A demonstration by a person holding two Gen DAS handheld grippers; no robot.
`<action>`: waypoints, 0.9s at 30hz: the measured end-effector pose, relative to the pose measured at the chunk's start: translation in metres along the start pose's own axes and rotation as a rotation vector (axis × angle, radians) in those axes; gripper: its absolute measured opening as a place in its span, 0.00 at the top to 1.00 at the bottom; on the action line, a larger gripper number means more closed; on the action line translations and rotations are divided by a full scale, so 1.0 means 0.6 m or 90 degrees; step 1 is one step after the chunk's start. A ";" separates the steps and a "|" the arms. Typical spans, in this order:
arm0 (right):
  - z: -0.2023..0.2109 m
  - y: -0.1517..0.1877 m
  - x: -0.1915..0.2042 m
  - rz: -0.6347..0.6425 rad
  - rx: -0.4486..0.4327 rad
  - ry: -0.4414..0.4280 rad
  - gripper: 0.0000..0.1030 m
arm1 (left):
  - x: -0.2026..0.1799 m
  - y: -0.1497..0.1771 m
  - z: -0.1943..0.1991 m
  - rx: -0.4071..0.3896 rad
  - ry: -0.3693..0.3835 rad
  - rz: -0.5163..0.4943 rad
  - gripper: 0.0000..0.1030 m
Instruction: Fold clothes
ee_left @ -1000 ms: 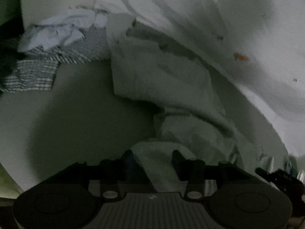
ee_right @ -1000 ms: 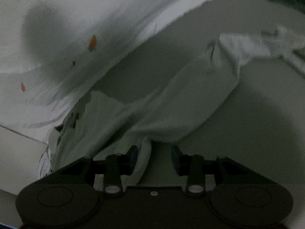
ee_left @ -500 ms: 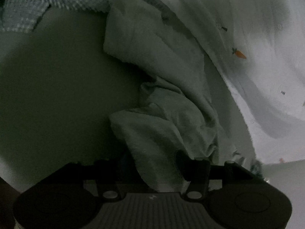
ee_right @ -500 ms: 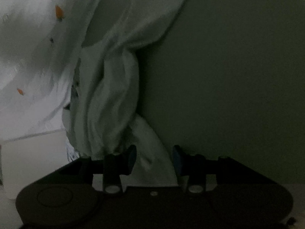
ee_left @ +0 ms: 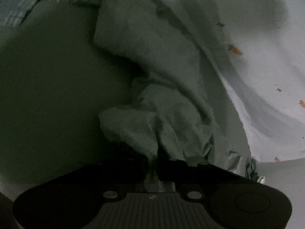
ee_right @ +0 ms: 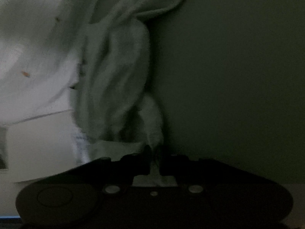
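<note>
Left gripper (ee_left: 157,164) jaws closing onto pale towel (ee_left: 152,61), right gripper (ee_right: 156,158) jaws clamped on towel's other end (ee_right: 118,72), carrot-print sheet (ee_left: 266,66) beside towel

Carrot-print sheet (ee_left: 266,38) on dark surface (ee_right: 228,76)

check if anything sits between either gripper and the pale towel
Nothing visible does. The left gripper is shut on a bunched corner of the pale towel, and the right gripper is shut on another bunched corner, cloth pinched directly between the pads.
</note>
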State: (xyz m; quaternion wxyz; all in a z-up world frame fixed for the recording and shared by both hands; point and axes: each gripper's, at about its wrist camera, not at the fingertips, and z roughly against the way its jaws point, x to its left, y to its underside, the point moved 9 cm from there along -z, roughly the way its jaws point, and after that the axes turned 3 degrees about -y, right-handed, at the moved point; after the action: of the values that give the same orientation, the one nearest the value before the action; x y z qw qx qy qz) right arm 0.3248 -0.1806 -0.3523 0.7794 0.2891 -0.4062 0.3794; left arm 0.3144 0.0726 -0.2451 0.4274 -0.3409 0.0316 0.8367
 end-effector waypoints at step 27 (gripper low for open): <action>0.338 -0.028 0.564 0.297 -0.107 -0.581 0.95 | -0.369 -0.208 0.468 -0.585 0.251 -0.213 0.96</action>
State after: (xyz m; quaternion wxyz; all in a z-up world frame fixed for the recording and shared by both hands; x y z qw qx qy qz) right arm 0.3843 -0.2232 0.0357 0.4383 0.2629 -0.7874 0.3445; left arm 0.3429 0.0949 0.1317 0.3477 -0.6443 -0.3137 0.6046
